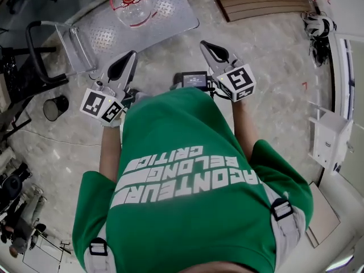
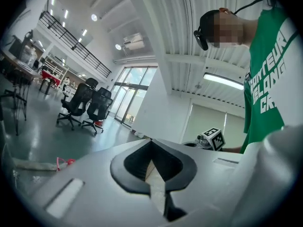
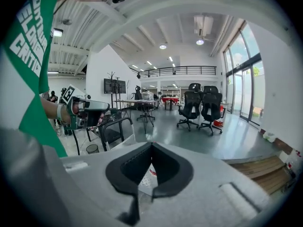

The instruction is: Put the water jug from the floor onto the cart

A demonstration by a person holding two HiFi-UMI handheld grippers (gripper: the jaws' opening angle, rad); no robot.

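In front of the person in the green shirt (image 1: 187, 181), both arms are reaching forward with the elbows bent. The left forearm (image 1: 109, 147) and right forearm (image 1: 243, 124) are each running out to a tool held just behind its marker cube. The left gripper (image 1: 126, 61) is pointing about level towards the cart (image 1: 176, 16). The right gripper (image 1: 211, 49) is tipping a little downward in the same direction, and the two tools are staying well apart from each other.

In the left gripper view, the left gripper (image 2: 151, 143) is showing its black pads meeting at the tips with nothing pinched between them. The right gripper (image 3: 151, 145) is looking the same in its own view, with jaws pressed together and holding nothing.

The water jug (image 1: 135, 9), clear with a red cap, is sitting on the cart's ridged metal deck beyond both grippers, and neither one is touching it. The cart's black handle (image 1: 35, 50) is rising at the left end. A small black bin (image 1: 55, 107) is standing on the floor near it.
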